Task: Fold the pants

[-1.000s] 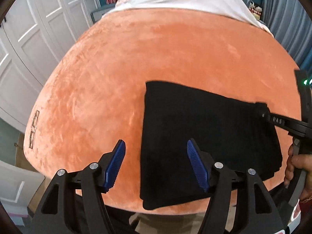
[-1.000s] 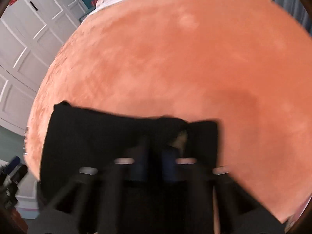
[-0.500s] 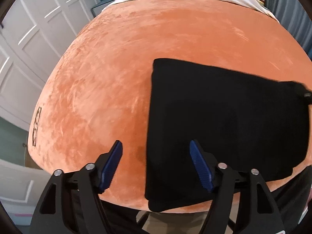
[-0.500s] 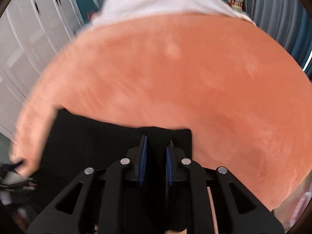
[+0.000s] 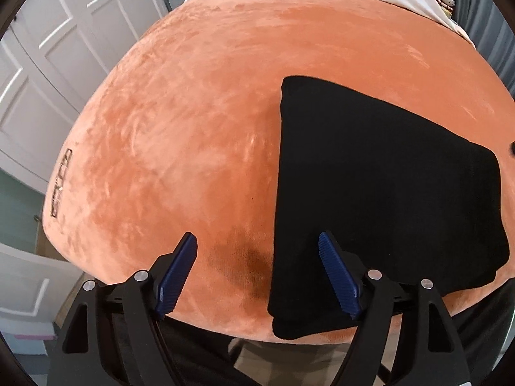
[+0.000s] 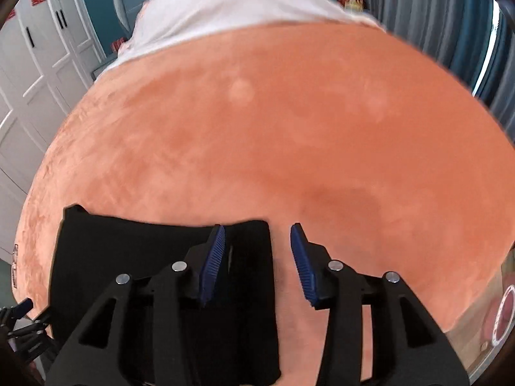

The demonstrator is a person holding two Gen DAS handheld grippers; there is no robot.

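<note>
Pants [image 5: 386, 193] are now let go by the right gripper [image 6: 257, 263], which is opened wide. They are left folded flat on the bed [image 5: 193, 112]. Nothing is held by the open left gripper [image 5: 257, 273].

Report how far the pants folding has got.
Looks done: the black pants lie as a compact folded rectangle on the orange blanket. In hand: nothing; the left gripper and the right gripper are both open, gripping no cloth. Left: perhaps nothing, or one more fold.
</note>
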